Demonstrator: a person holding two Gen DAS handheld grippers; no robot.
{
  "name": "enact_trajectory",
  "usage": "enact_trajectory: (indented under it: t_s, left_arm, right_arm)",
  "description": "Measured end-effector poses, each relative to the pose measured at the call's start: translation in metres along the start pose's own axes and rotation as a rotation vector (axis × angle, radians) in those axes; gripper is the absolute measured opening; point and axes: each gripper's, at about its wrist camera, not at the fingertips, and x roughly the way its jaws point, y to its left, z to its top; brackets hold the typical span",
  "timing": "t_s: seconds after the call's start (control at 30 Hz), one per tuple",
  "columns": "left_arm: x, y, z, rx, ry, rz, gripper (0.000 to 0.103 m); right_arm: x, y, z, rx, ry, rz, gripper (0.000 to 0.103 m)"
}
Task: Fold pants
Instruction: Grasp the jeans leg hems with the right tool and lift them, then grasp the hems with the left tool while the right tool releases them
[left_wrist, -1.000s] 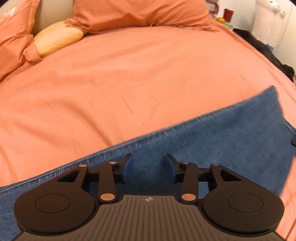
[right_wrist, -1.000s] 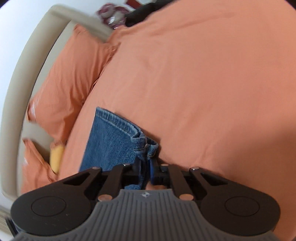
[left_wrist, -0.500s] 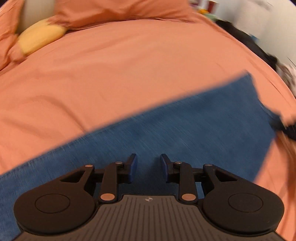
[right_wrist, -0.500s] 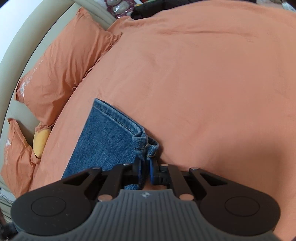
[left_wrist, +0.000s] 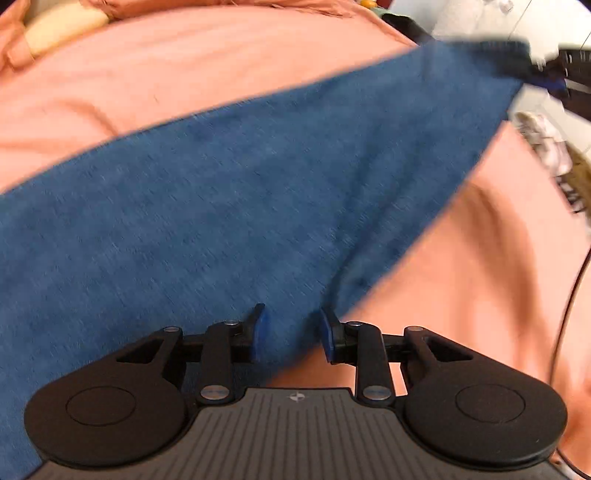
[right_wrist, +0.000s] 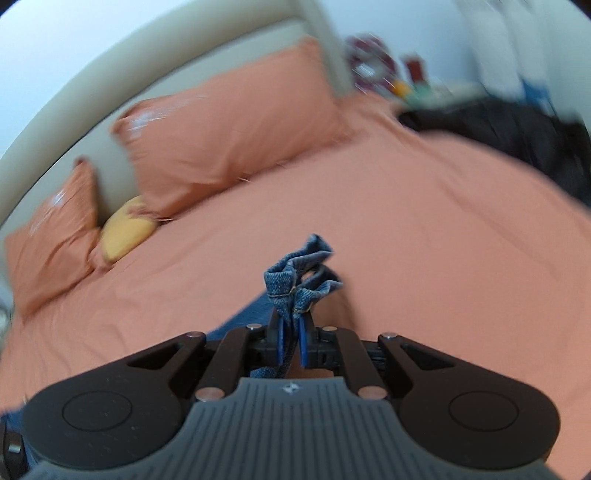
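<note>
Bed (right_wrist: 424, 229) in orange sheet, two orange pillows (right_wrist: 229, 125) and yellow cushion (right_wrist: 125, 230) against beige headboard (right_wrist: 122, 88); pale wall (right_wrist: 92, 33), dark clothes pile (right_wrist: 517, 129) at right.

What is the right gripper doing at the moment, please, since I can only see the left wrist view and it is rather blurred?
Observer: The right gripper is shut on a bunched hem of the jeans.
Operator: Is that hem lying on the bed?
Observer: No, it stands above the orange sheet.
Operator: What lies ahead of it?
Observer: Two orange pillows and a yellow cushion against the headboard.
</note>
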Motion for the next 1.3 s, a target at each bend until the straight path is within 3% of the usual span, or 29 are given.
enact_trajectory:
  t_s: [0.27,0.43,0.53,0.77,0.87,0.97,1.03,1.13,1.2,1.27,1.3]
  left_arm:
    - [-0.075,0.04,-0.041,-0.103,-0.129,-0.024,0.032]
    - [-0.12,0.082,-0.067,-0.183,-0.18,0.048,0.032]
    - [-0.144,0.11,-0.081,-0.226,-0.204,0.09,0.032]
    - [-0.163,0.154,-0.101,-0.392,-0.23,0.081,0.034]
    - [-0.167,0.174,-0.113,-0.475,-0.228,0.05,0.034]
    - [-0.163,0.191,-0.117,-0.553,-0.218,-0.019,0.034]
    - [-0.161,0.195,-0.122,-0.587,-0.224,-0.062,0.034]
    - [-0.149,0.197,-0.108,-0.578,-0.173,-0.095,0.034]
    - [-0.145,0.196,-0.098,-0.584,-0.183,-0.085,0.042]
    - [-0.143,0.2,-0.092,-0.622,-0.213,-0.093,0.074]
    - [-0.139,0.204,-0.09,-0.652,-0.231,-0.117,0.078]
  right_arm:
    - [-0.049,0.15,0.002,-0.355,-0.074,0.102,0.003]
    - [-0.041,0.237,-0.03,-0.441,-0.027,0.173,0.003]
    - [-0.024,0.275,-0.066,-0.436,0.049,0.232,0.004]
    - [0.039,0.333,-0.208,-0.528,0.356,0.266,0.004]
    - [0.054,0.346,-0.251,-0.648,0.378,0.196,0.004]
    - [0.052,0.35,-0.26,-0.68,0.372,0.188,0.01]
    - [0.057,0.358,-0.252,-0.67,0.389,0.198,0.021]
    - [0.053,0.358,-0.246,-0.654,0.407,0.229,0.035]
    - [0.046,0.352,-0.237,-0.63,0.405,0.255,0.037]
    - [0.036,0.342,-0.226,-0.586,0.382,0.277,0.046]
    - [0.029,0.333,-0.219,-0.555,0.364,0.282,0.05]
